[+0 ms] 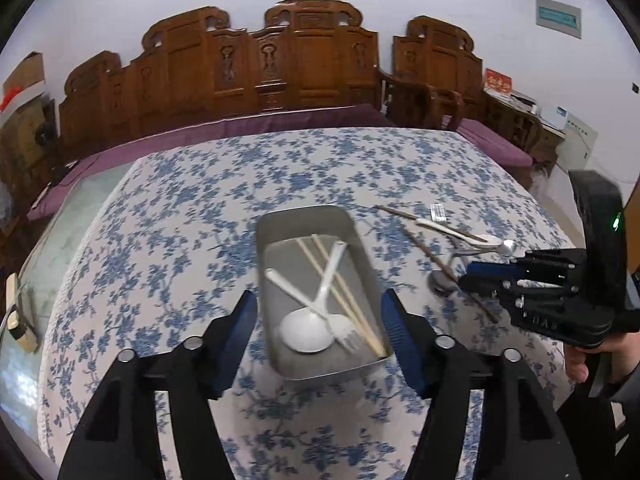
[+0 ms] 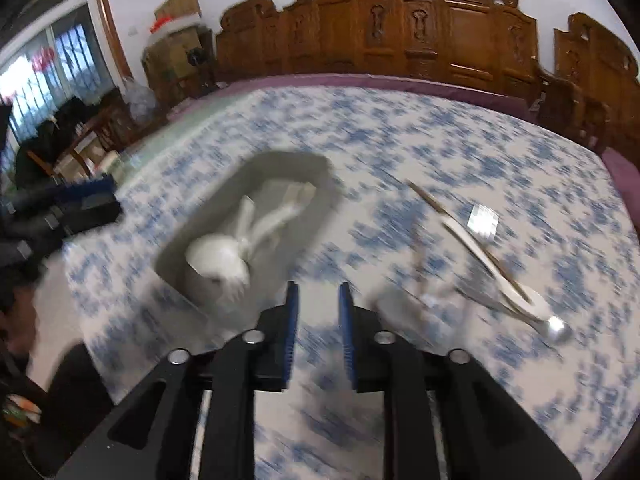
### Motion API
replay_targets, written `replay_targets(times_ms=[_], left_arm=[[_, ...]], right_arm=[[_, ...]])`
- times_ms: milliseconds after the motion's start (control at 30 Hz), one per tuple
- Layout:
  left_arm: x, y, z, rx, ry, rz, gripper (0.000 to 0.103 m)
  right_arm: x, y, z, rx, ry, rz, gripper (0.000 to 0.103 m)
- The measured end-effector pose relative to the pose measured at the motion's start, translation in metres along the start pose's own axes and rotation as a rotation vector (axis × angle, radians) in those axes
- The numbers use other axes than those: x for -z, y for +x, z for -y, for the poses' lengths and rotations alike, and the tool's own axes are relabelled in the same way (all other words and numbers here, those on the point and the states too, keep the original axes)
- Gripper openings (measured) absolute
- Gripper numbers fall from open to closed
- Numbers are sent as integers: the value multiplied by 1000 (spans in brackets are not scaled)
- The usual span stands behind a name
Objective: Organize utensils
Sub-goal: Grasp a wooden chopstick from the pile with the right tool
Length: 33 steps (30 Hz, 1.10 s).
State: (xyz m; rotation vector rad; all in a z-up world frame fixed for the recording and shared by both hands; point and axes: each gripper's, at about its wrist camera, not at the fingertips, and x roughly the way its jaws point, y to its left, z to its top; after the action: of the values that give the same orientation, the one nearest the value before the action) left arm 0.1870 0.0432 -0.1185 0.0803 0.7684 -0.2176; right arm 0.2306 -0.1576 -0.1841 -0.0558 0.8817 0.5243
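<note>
Left wrist view: tray (image 1: 280,220) holds several utensils; loose utensils (image 1: 460,236) remain on surface. Left gripper (image 1: 318,328) fingers wide, right gripper (image 2: 318,336) fingers partly open, both empty.

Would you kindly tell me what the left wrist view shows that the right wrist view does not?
Only the left wrist view resolves the pale chopsticks and white plastic fork in the tray, and the right gripper beside the loose pile. Only the right wrist view shows the window. Both share the metal tray, white spoon and leftover utensils on the floral tablecloth.
</note>
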Motion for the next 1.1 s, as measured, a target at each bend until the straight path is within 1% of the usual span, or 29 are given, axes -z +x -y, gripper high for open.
replay_targets(times_ms=[67,133,233,333,367,467,567,667,767,867,1000,1033,1100], left_arm=[[0,3,10,12,8,-3,69],[1,5,19,22,14,-7,70],[3,11,31,37,22,-17,70],[4,16,42,44,32,-25,70],[4,18,45,49,33,-28,70],[5,21,53,55,42,-32,70],[5,25,60,62,47,-38,70],[6,29,65,65,53,-47,70],[8,32,69,64,57,-56,70],[9,35,70,67,56,-63,70],[10,36,71,66,57,-67,69],[10,37,71,66,57,-68,70],[11,38,73,63,62,-69,70]], right_arm=[[14,-1,16,36,8,-25,27],[26,-1,30,56,23,-39,27],[39,2,43,71,25,-64,27],[45,8,48,77,14,-82,27],[45,10,48,73,14,-86,27],[41,18,50,76,12,-97,20],[33,28,53,78,19,-110,19],[25,40,56,73,31,-126,14],[20,50,60,75,40,-148,12],[21,62,63,71,36,-199,11],[18,66,64,71,33,-206,9],[17,67,62,86,22,-211,7],[16,68,61,100,5,-219,6]])
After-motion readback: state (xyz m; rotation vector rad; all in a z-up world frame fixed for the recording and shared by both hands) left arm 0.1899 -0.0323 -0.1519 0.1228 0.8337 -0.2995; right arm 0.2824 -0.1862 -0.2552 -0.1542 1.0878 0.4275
